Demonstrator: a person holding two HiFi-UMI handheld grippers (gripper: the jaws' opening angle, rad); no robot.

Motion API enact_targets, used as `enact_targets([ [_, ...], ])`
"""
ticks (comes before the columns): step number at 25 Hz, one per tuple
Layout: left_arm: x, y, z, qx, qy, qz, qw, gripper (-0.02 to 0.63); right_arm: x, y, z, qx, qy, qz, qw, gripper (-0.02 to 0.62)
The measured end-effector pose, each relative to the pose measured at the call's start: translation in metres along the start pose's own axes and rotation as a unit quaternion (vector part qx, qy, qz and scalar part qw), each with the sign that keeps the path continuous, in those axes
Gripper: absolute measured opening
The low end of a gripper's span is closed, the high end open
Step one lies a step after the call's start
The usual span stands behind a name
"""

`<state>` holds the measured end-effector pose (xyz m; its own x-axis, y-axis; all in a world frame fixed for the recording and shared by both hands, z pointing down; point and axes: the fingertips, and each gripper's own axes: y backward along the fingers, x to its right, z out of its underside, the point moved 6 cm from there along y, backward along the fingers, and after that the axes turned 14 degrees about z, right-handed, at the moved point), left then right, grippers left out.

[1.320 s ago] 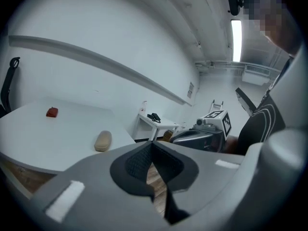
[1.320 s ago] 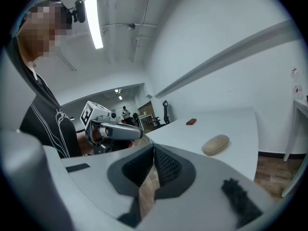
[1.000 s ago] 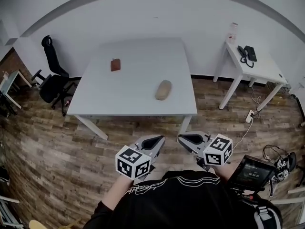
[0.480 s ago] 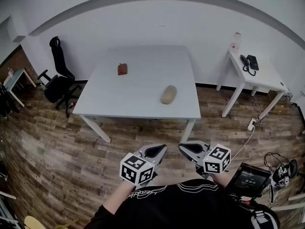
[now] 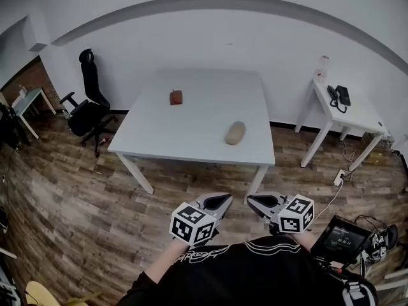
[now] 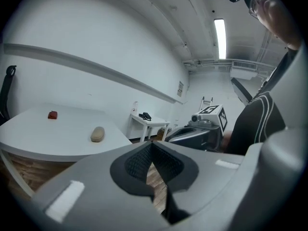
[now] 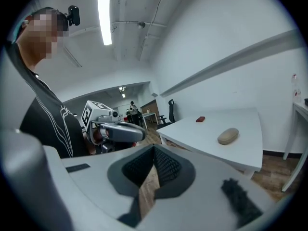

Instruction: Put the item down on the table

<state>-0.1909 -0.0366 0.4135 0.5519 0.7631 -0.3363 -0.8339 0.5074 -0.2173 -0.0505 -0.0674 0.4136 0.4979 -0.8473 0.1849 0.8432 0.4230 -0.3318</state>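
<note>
A white table (image 5: 191, 139) stands ahead of me, across a strip of wood floor. On it lie a small red item (image 5: 176, 97) toward the back left and a tan oval case (image 5: 234, 132) nearer the front right. My left gripper (image 5: 220, 201) and right gripper (image 5: 256, 201) hang side by side near my chest, well short of the table. Both are shut, with nothing between the jaws. The left gripper view shows the red item (image 6: 52, 114), the tan case (image 6: 97, 134) and the right gripper (image 6: 199, 129). The right gripper view shows the tan case (image 7: 227, 135) and the left gripper (image 7: 118, 131).
A black office chair (image 5: 86, 107) stands left of the table. To the right, a small white side table (image 5: 357, 113) carries a phone (image 5: 341, 94) and a bottle (image 5: 324, 65). A screen device (image 5: 343, 238) and cables (image 5: 376, 234) sit at my lower right.
The table and room have slid down and to the right in the head view. Both grippers sit slightly lower in the frame, still shut and side by side.
</note>
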Motion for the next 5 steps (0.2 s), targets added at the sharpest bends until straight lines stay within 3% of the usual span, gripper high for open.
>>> enact_targets([
  [5, 0.0128, 0.0029, 0.0046, -0.006, -0.006, 0.006, 0.9999, 0.003, -0.0101, 0.0061, -0.0036, 0.012, 0.010, 0.004, 1.000, 0.009],
])
